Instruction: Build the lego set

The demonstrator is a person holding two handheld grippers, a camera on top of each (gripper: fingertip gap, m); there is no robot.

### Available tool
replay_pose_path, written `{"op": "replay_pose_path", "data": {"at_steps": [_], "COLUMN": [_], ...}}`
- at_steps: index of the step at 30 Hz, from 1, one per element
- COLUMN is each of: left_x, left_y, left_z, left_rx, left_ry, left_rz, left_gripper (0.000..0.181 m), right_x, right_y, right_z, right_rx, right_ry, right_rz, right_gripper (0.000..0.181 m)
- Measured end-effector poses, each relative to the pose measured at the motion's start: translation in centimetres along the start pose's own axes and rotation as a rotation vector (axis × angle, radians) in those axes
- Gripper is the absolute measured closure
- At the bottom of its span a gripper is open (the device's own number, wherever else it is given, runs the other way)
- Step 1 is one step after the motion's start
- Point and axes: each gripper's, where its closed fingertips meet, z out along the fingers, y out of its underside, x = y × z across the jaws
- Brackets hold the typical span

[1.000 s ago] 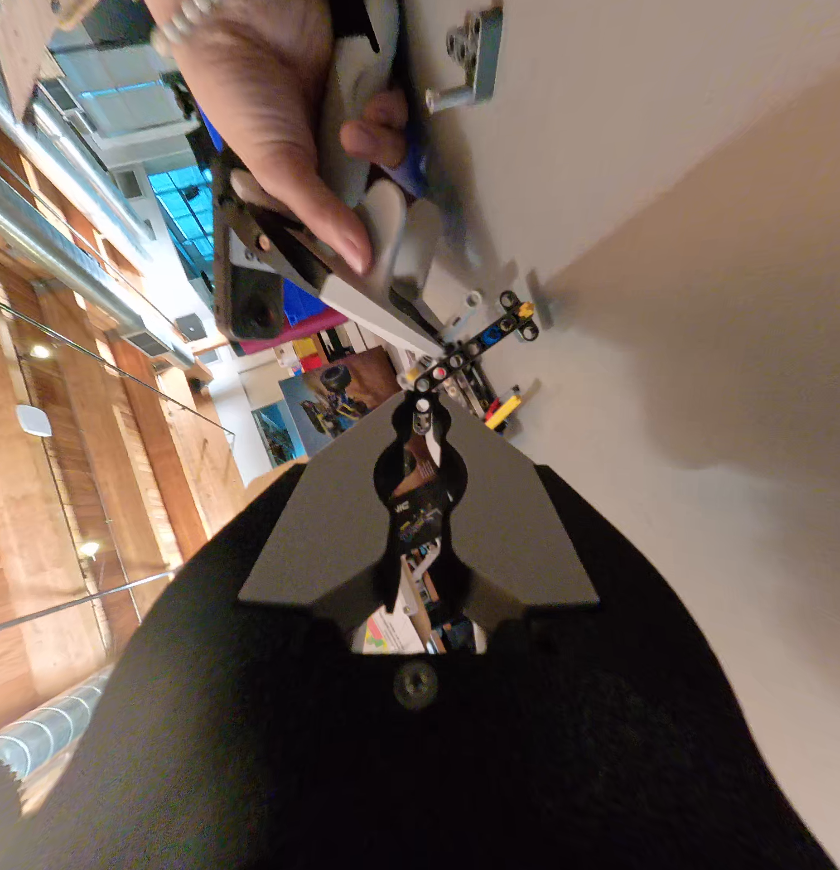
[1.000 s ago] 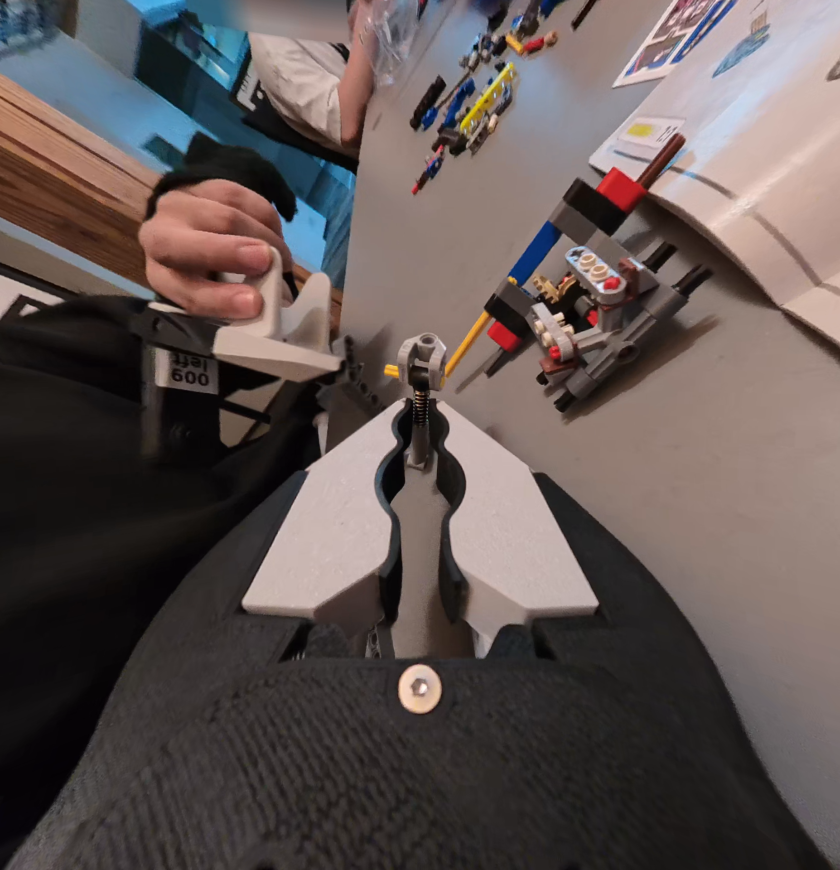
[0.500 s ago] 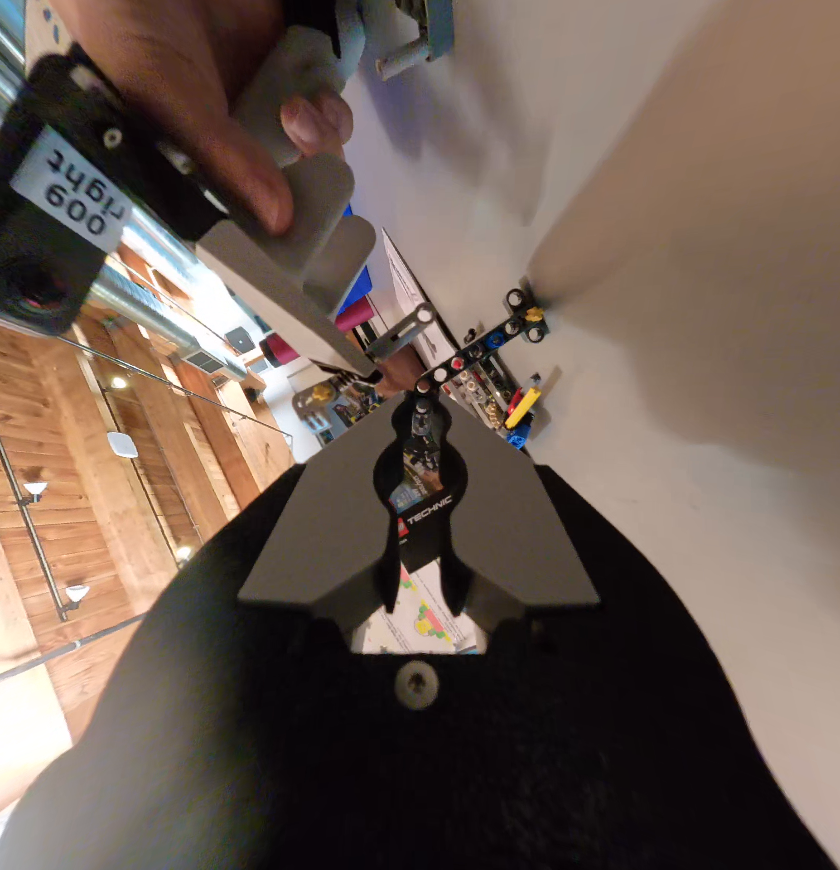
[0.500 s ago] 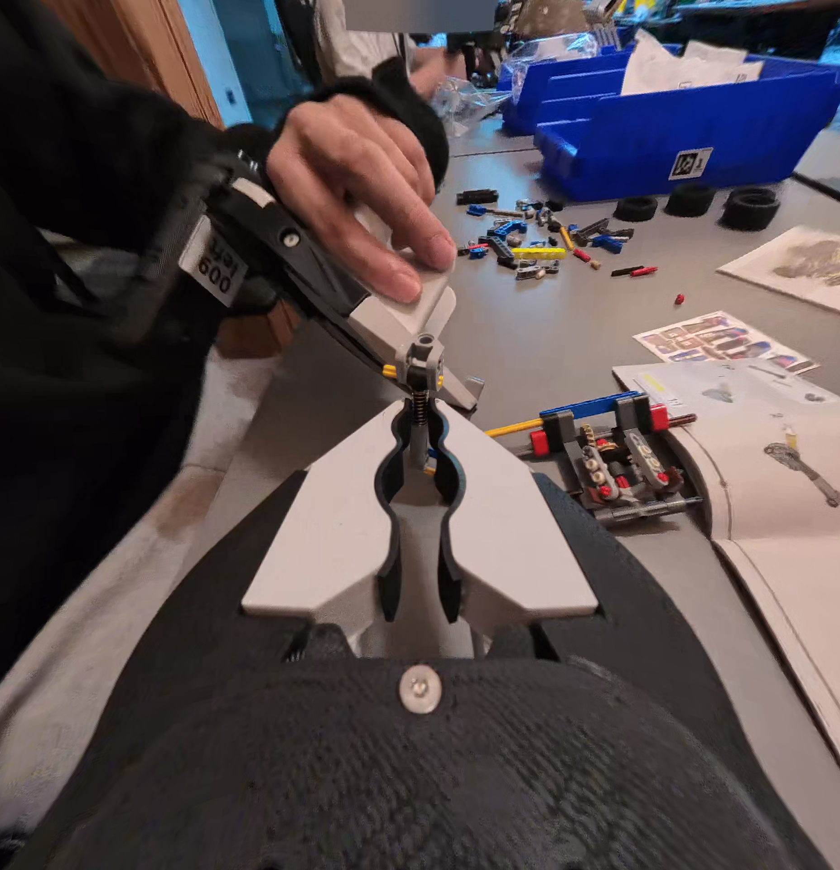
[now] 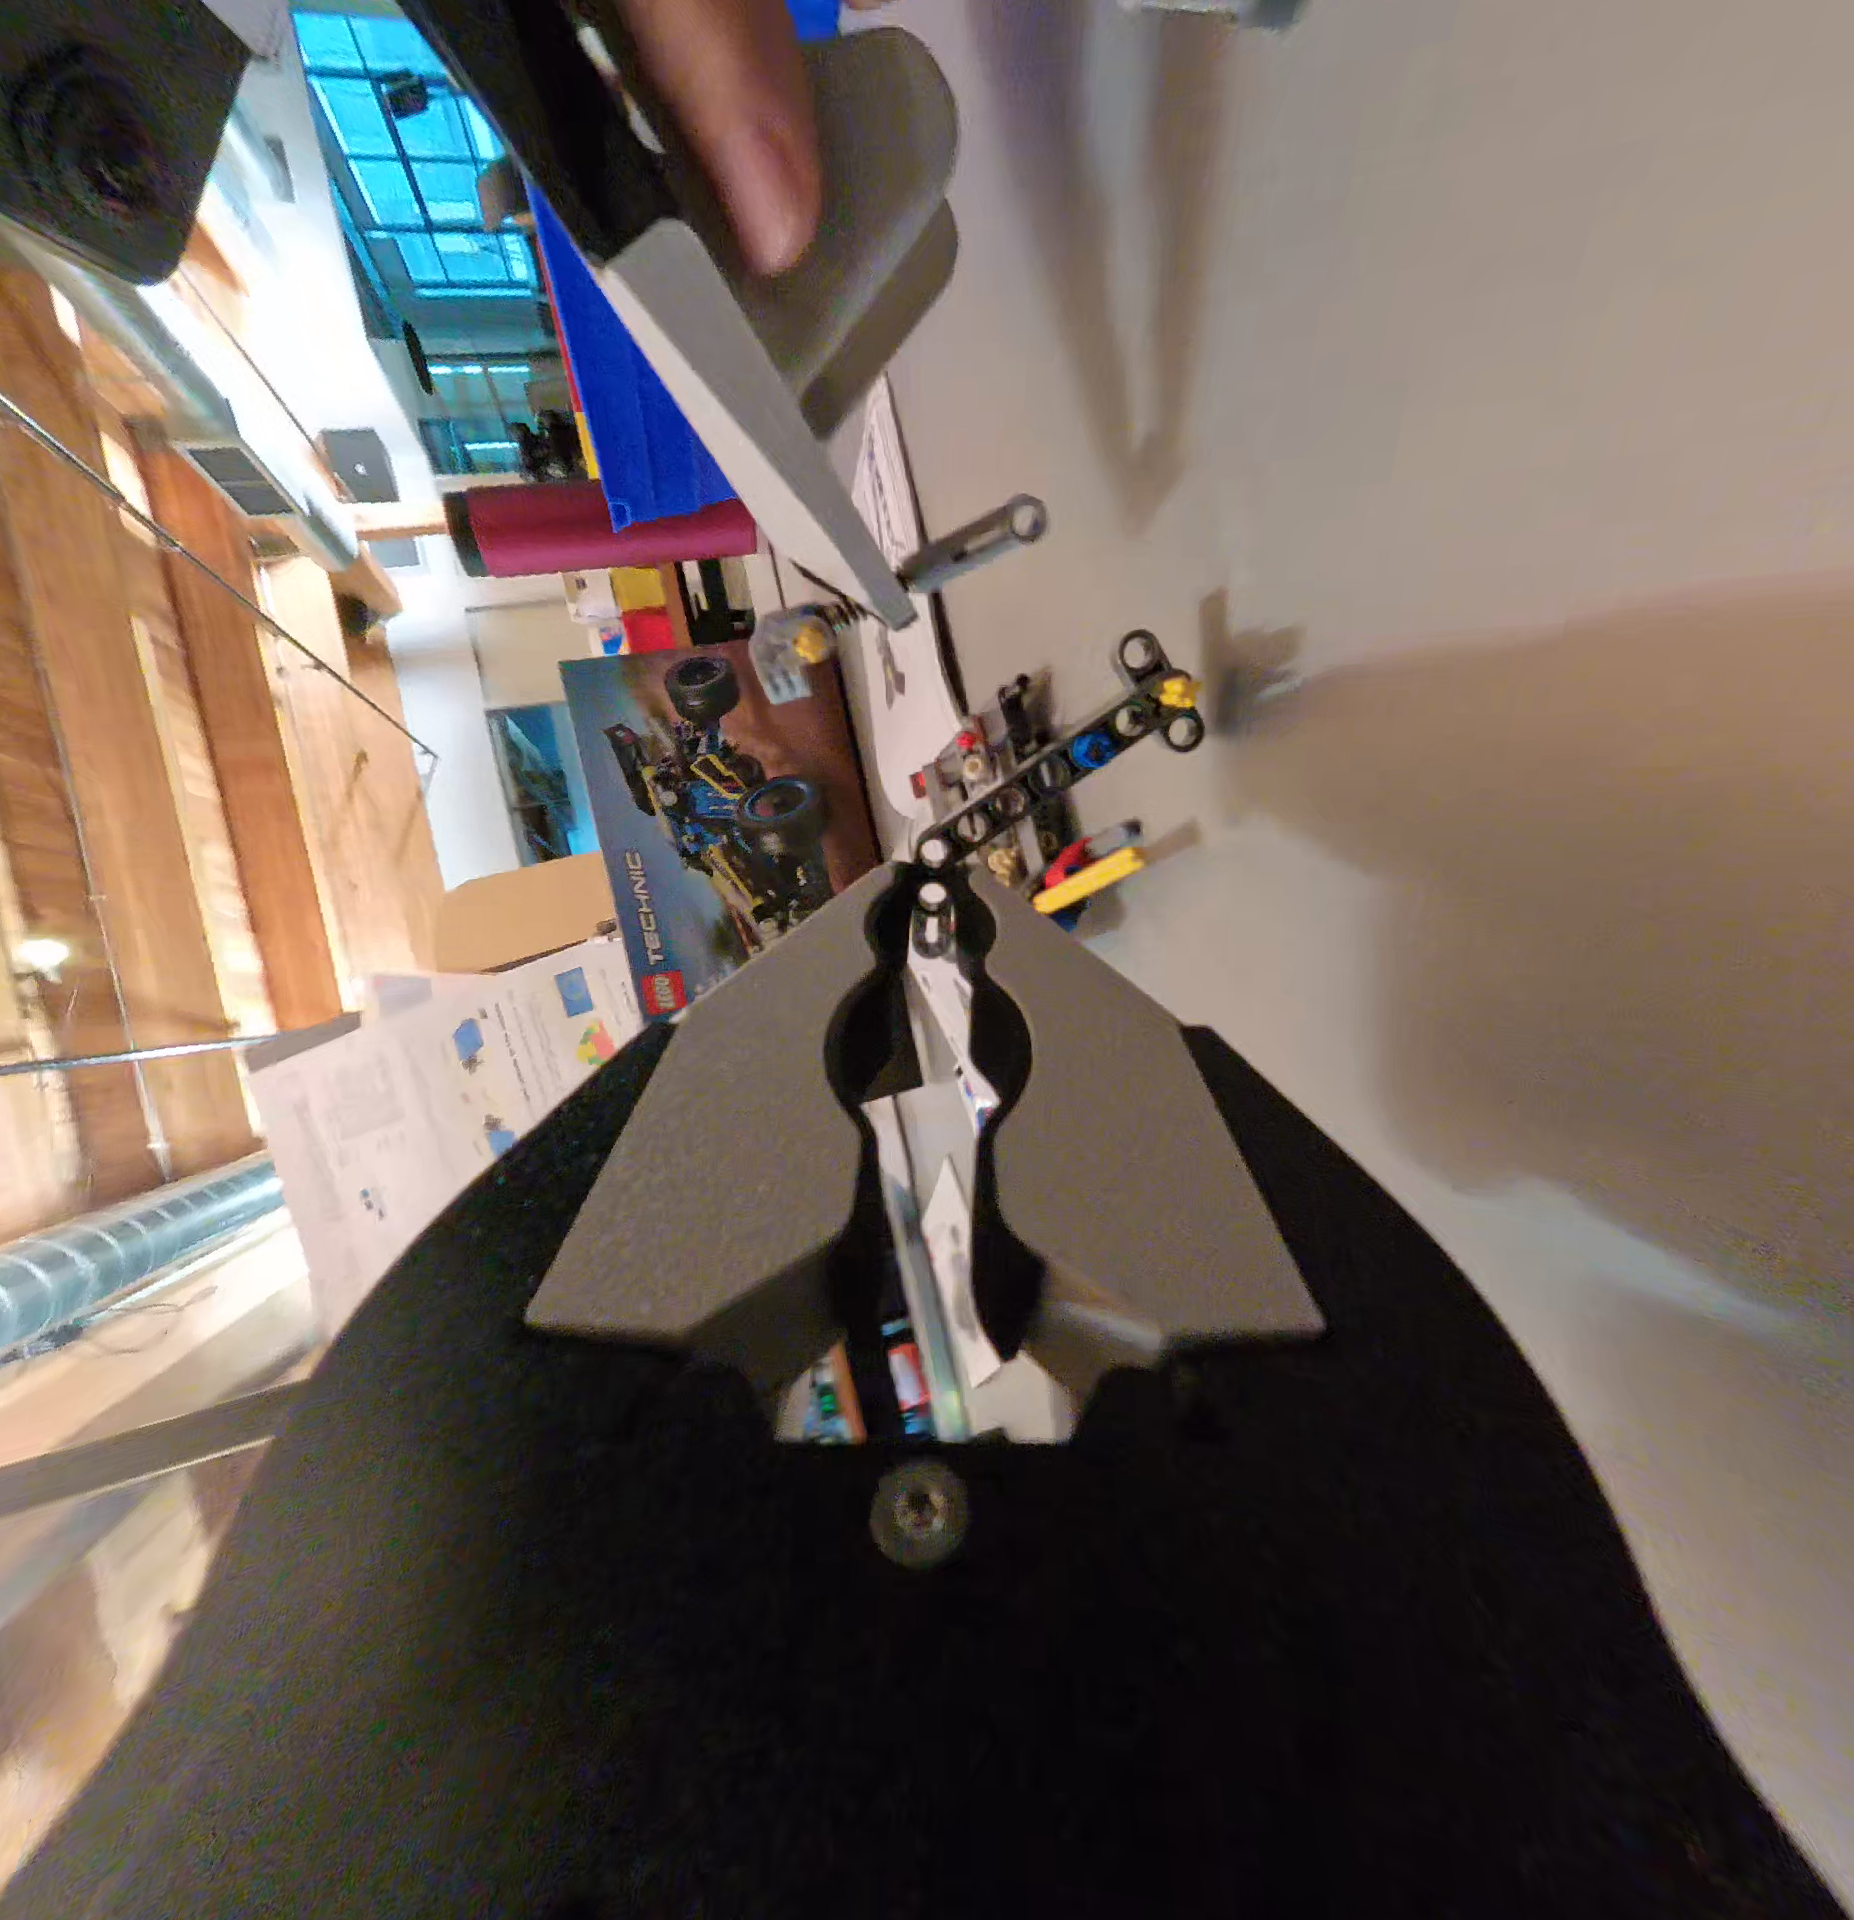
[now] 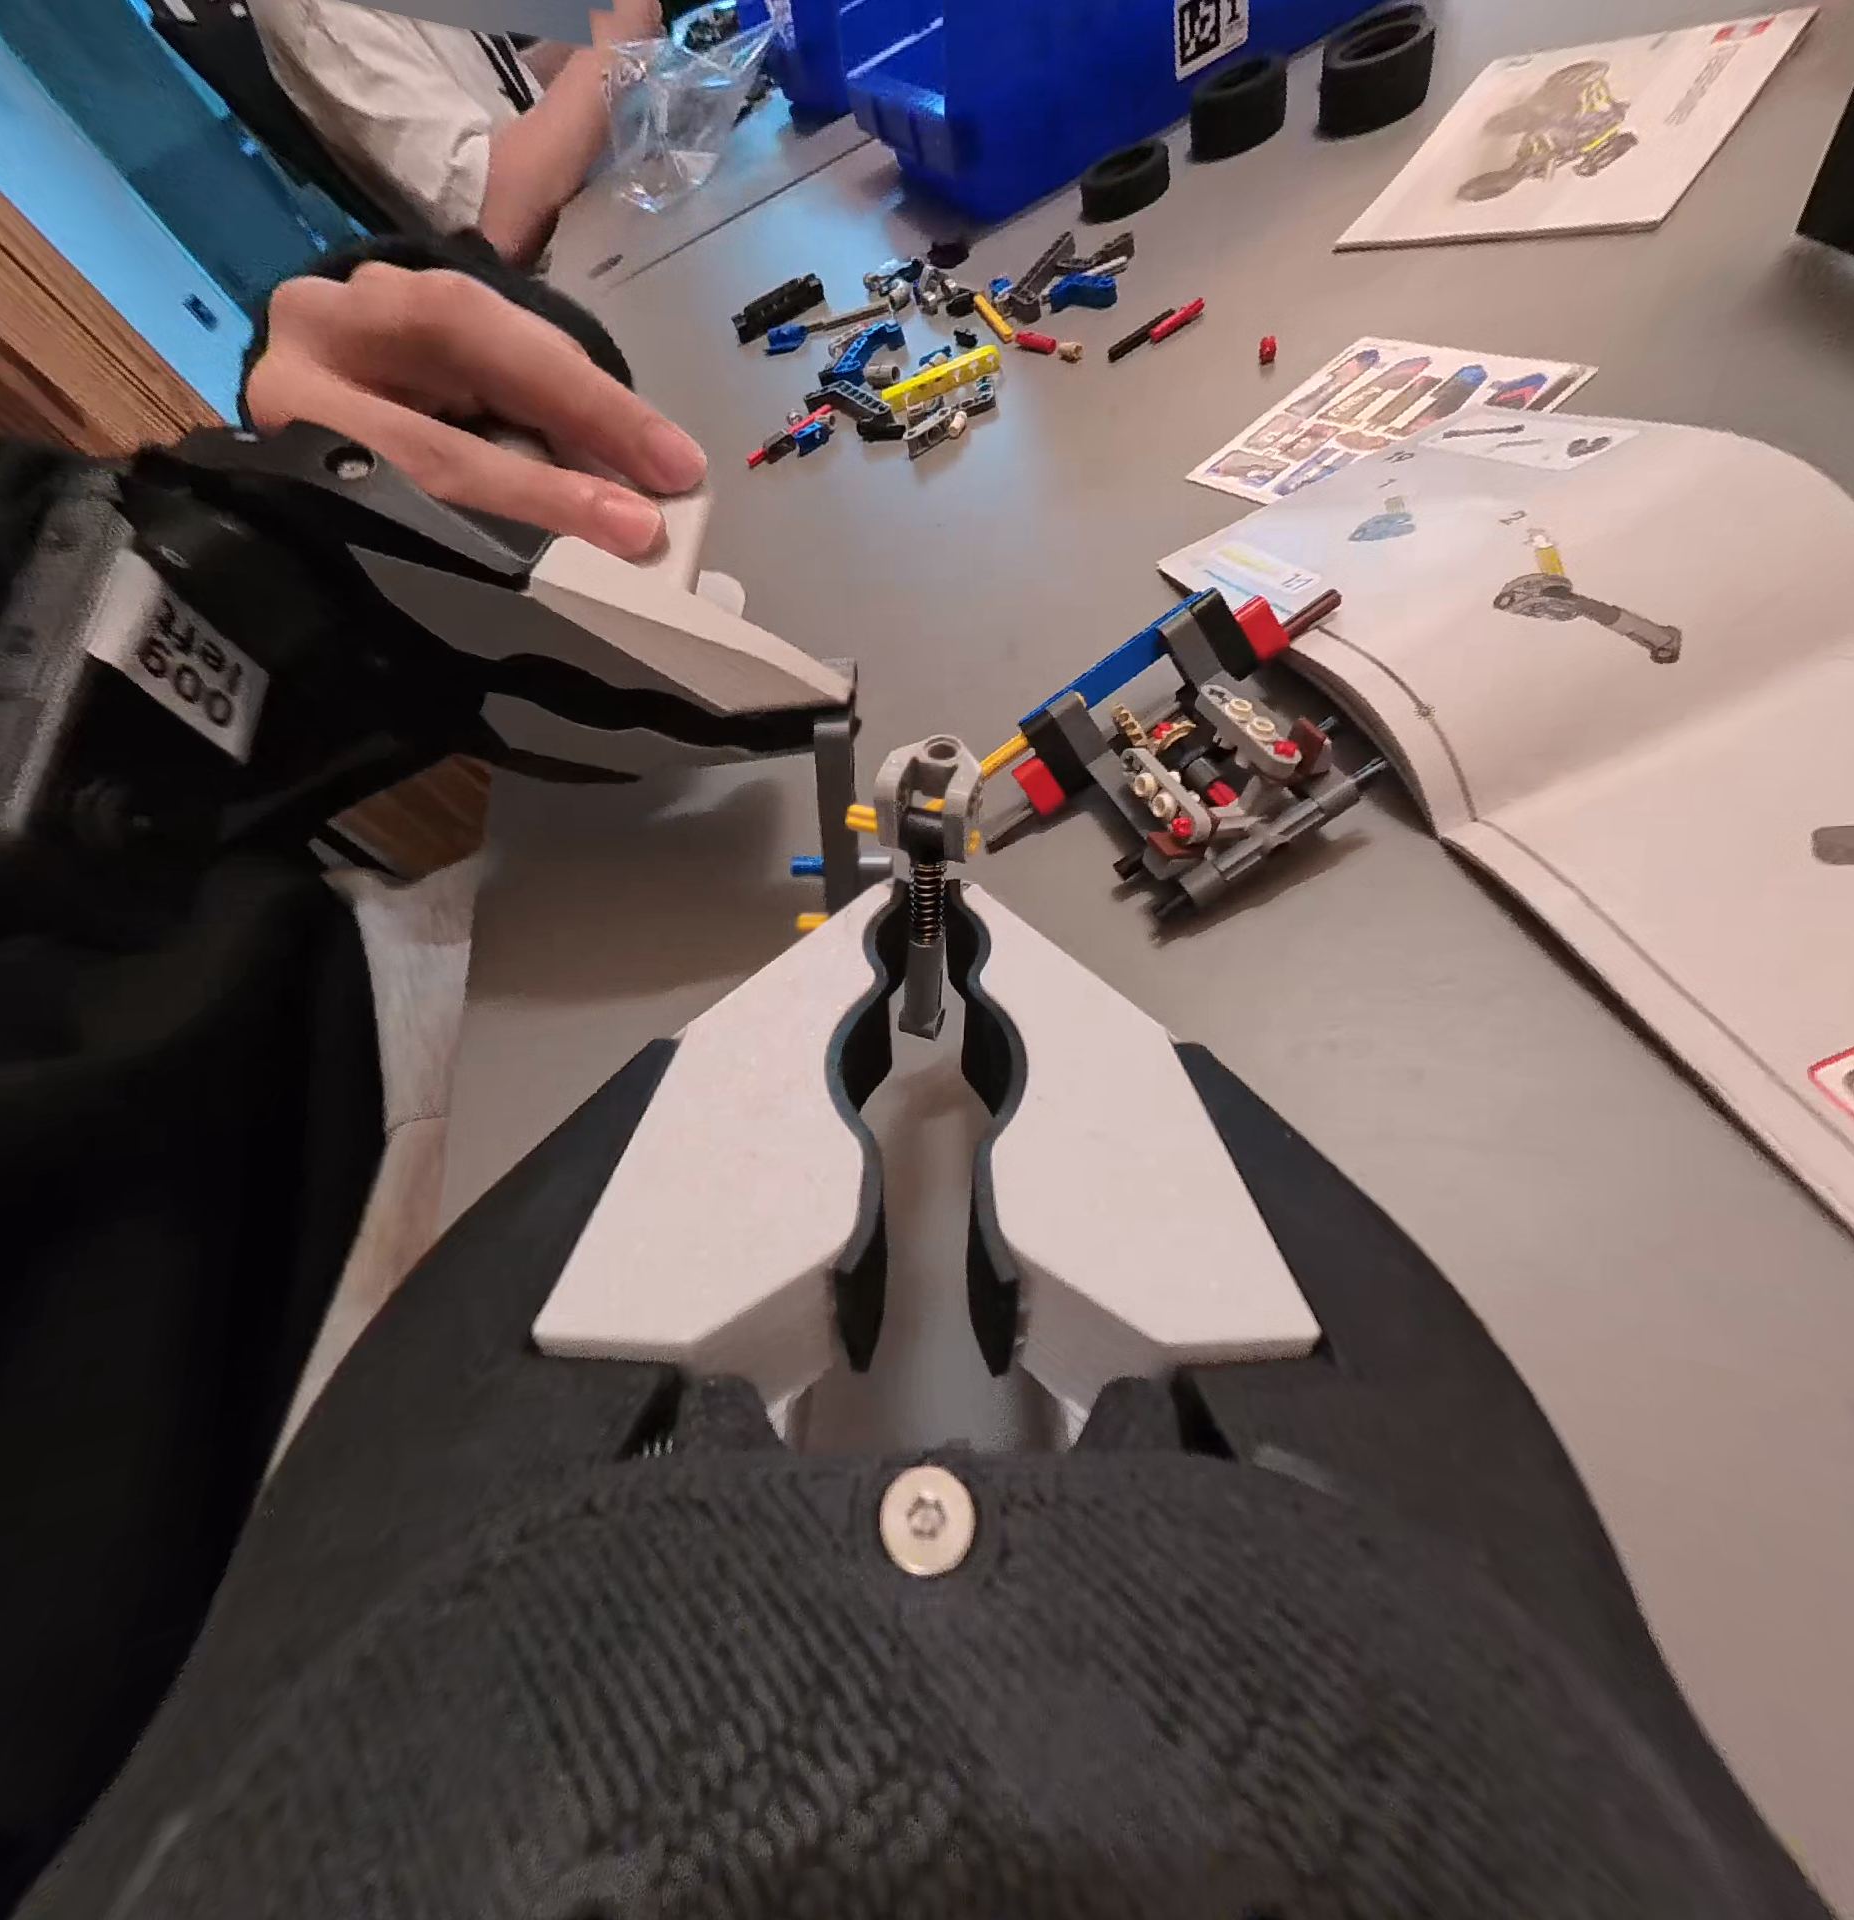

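At centre of the right wrist view, the right tool (image 6: 928,914) is closed on a grey shock absorber (image 6: 925,831), which stands upright from its tips with the spring showing and a grey joint on top. Just left of it hangs a dark beam (image 6: 838,800) with yellow and blue pins, gripped at its upper end by the left tool (image 6: 835,698), which enters from the left edge under a hand (image 6: 455,395). The two parts sit close together; whether they touch I cannot tell. Right of centre, a part-built chassis (image 6: 1177,753) lies on the desk (image 6: 1370,1091) against an open manual (image 6: 1588,665). Loose pieces (image 6: 933,343) are scattered in the upper middle, below a blue bin (image 6: 1006,83) and black tyres (image 6: 1245,88).

At centre of the left wrist view, the left tool (image 5: 933,894) clamps the beam (image 5: 1048,774), which runs up and right.
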Motion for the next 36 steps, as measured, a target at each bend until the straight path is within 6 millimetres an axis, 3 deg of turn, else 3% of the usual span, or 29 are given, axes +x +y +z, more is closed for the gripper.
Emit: {"op": "replay_pose_path", "data": {"at_steps": [1,4,6,15,22,27,36], "left_x": [-0.1,-1.0,-1.2,-0.6,-0.6,-0.7,-1.2], "left_y": [0.5,0.2,-0.5,-1.8,-1.9,-1.8,-2.0], "left_z": [-0.1,-0.6,-0.6,0.5,0.9,0.8,0.3], "left_rx": [-0.02,-0.013,0.018,0.067,0.079,0.079,0.092], "left_ry": [-0.018,-0.094,-0.108,-0.072,-0.093,-0.1,-0.117], "left_rz": [0.057,0.379,0.477,0.538,0.523,0.507,0.465], "left_gripper": [0.177,0.177,0.177,0.177,0.177,0.167,0.166], "right_x": [0.0,0.1,0.0,-0.4,0.5,0.9,0.7], "right_y": [0.2,1.3,1.7,2.6,3.5,3.4,3.6], "right_z": [0.0,0.3,0.6,1.3,0.9,0.4,-1.5], "right_rx": [-0.004,-0.055,-0.08,-0.117,-0.121,-0.135,-0.26], "right_ry": [-0.008,-0.021,-0.036,-0.061,-0.018,0.031,0.162], "right_rz": [0.031,0.119,0.161,0.308,0.356,0.317,0.099], "right_gripper": [0.177,0.177,0.177,0.177,0.177,0.16,0.156]}}
